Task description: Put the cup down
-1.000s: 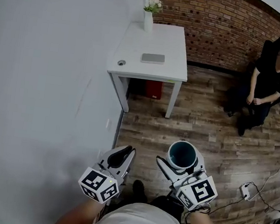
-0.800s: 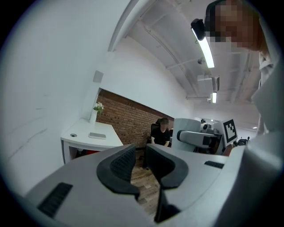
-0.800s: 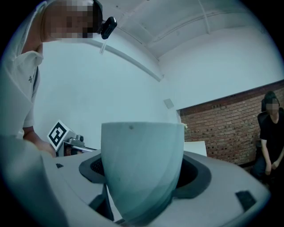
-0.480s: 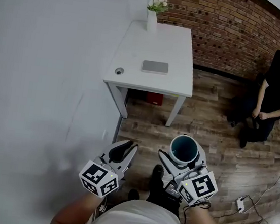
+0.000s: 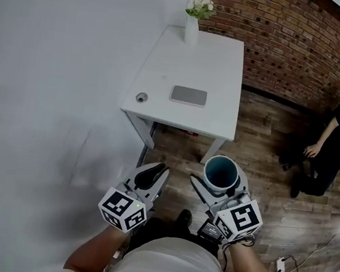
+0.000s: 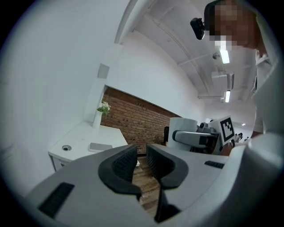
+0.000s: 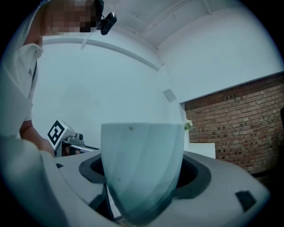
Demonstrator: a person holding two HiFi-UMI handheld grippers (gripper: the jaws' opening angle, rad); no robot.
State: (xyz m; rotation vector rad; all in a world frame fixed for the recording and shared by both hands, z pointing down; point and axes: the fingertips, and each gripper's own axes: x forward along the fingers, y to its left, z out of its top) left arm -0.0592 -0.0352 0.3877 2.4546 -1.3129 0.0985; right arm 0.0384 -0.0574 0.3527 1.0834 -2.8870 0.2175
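The pale cup with the teal inside (image 5: 221, 173) sits upright in my right gripper (image 5: 219, 185), whose dark pads are clamped on its wall from either side, mouth up. It hangs in the air above the wooden plank floor (image 5: 267, 151), just on the near side of the white square table (image 5: 220, 58), so I judge the task as not yet done. The carry looks close to its end; what is left is to reach over the tabletop, lower the cup and release it. My left gripper (image 5: 149, 182) hovers beside the right one, its jaws drawn nearly together on nothing. The table's far left corner carries a white vase of flowers (image 5: 192, 26). A flat grey slab (image 5: 189, 95) lies near the front edge, leaving bare top to the right.
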